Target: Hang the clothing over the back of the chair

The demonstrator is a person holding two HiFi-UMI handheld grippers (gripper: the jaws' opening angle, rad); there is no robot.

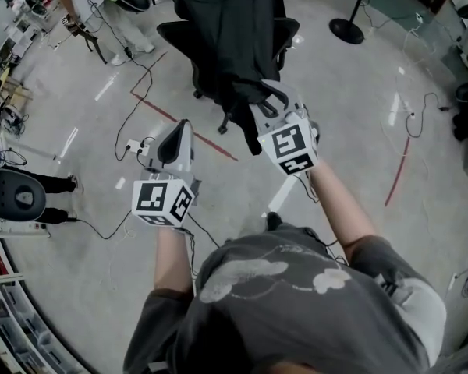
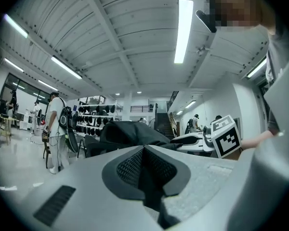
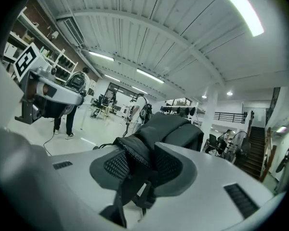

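Observation:
A black garment (image 1: 234,37) hangs over the back of a black office chair (image 1: 174,31) and falls down behind it. My right gripper (image 1: 270,100) is at the garment's lower edge. In the right gripper view a fold of the garment (image 3: 169,129) runs down between the jaws of the right gripper (image 3: 143,154); the pads stand slightly apart and do not clamp it. My left gripper (image 1: 179,133) hangs left of the chair, away from the cloth. In the left gripper view the left gripper (image 2: 144,152) has its pads together with nothing between them, and the draped garment (image 2: 130,131) lies ahead.
A person in white (image 1: 117,14) stands at the back left. Cables (image 1: 140,104) and a power strip (image 1: 137,147) lie on the floor by the chair. Red tape lines (image 1: 398,170), a round stand base (image 1: 347,29) and a dark device (image 1: 15,197) are further off.

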